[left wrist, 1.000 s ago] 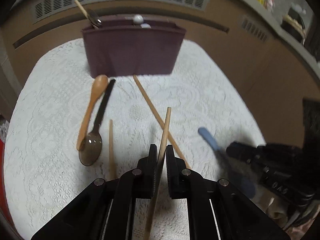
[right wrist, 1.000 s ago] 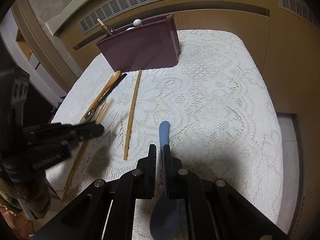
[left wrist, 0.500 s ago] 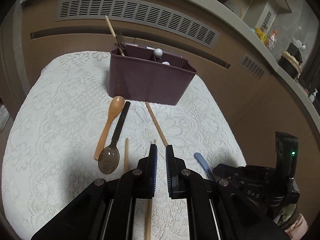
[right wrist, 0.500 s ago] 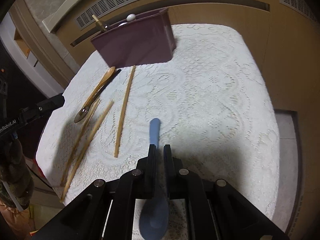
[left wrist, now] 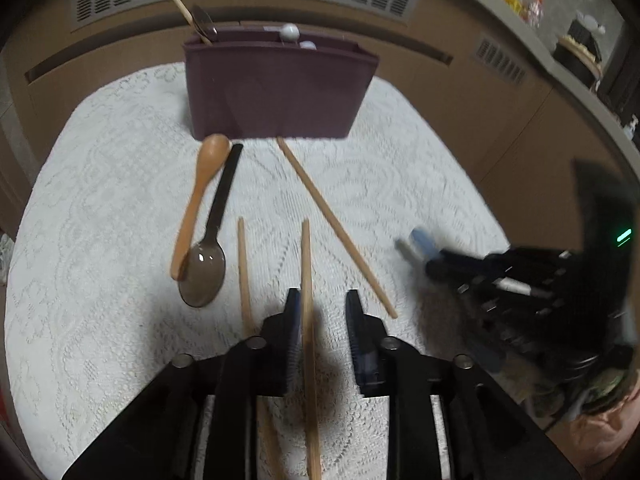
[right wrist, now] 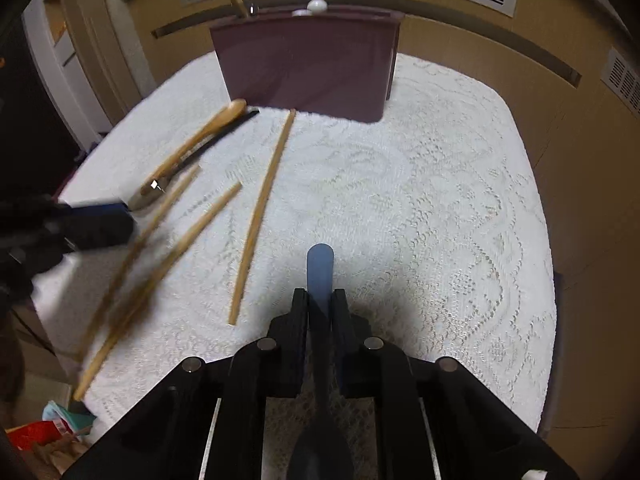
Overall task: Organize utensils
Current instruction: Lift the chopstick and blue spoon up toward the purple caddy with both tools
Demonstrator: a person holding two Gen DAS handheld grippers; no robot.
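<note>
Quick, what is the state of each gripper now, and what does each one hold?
Left gripper: jaws opening; a wooden chopstick lies between them, pads no longer pressing it.
Right gripper: shut on the blue spoon, held by its handle.

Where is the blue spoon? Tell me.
The blue spoon is clamped in the right gripper above the white tablecloth, handle pointing toward the purple bin.
</note>
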